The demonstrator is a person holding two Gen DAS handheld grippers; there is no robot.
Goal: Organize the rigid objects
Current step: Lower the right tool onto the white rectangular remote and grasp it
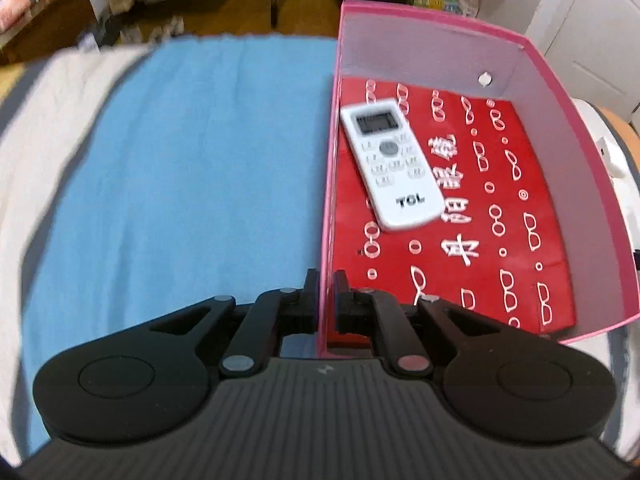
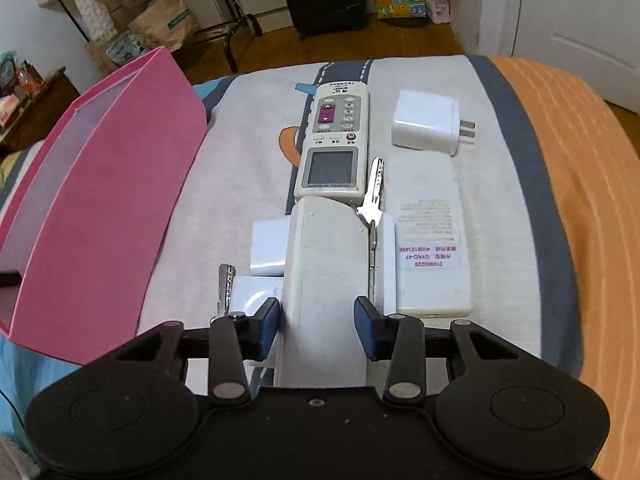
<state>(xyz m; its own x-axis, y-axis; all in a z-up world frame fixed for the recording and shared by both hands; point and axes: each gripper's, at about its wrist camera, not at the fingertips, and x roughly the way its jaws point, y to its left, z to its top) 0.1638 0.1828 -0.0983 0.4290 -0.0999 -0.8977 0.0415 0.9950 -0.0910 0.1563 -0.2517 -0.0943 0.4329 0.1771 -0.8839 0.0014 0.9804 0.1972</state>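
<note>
My left gripper [image 1: 325, 292] is shut on the left wall of the pink box [image 1: 440, 36], one finger outside and one inside. A white TCL remote [image 1: 392, 164] lies on the box's red patterned floor. In the right wrist view my right gripper [image 2: 318, 316] points down over a cream remote [image 2: 326, 264] that lies face down. Its blue pads [image 2: 268, 320] press on the remote's two long sides. Beyond it lie a face-up remote [image 2: 334, 144] with a purple panel, a key [image 2: 374, 192], a labelled face-down remote [image 2: 428, 240] and a white plug charger [image 2: 426, 124].
The pink box [image 2: 108, 200] stands at the left of the right wrist view. A blue cloth [image 1: 192, 168] covers the bed left of the box. Small white boxes [image 2: 268, 252] and a second key [image 2: 225, 288] lie beside the held remote. An orange blanket [image 2: 580, 200] lies right.
</note>
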